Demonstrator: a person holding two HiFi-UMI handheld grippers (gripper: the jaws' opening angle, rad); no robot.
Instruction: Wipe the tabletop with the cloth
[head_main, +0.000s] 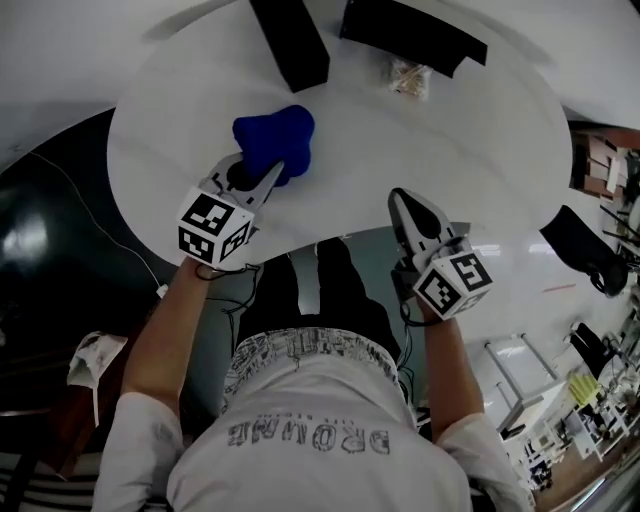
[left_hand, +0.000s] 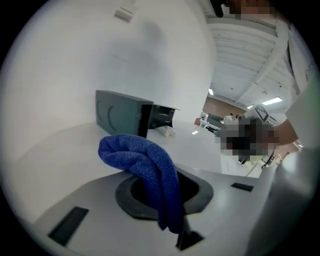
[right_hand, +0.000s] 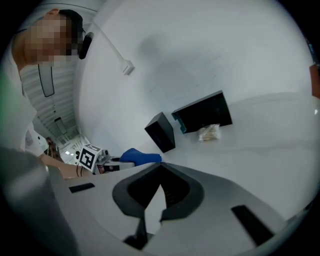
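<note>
Cloth (head_main: 276, 138) in left hand-held gripper (head_main: 262, 162); shirt lettering (head_main: 308, 437) unreadable.

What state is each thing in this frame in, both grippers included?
left gripper: shut on the blue cloth.
right gripper: shut, nothing between its jaws.
blue cloth: bunched up, not spread flat.
narrow black box: on the white tabletop, clear of the cloth.
wide black box: on the tabletop, untouched.
small packet: lying beside the wide black box.

Cloth (head_main: 275, 145) on tabletop (head_main: 480, 150) at left, near box (head_main: 292, 42) behind it, far box (head_main: 412, 30) further right, packet (head_main: 410, 77) before that
</note>
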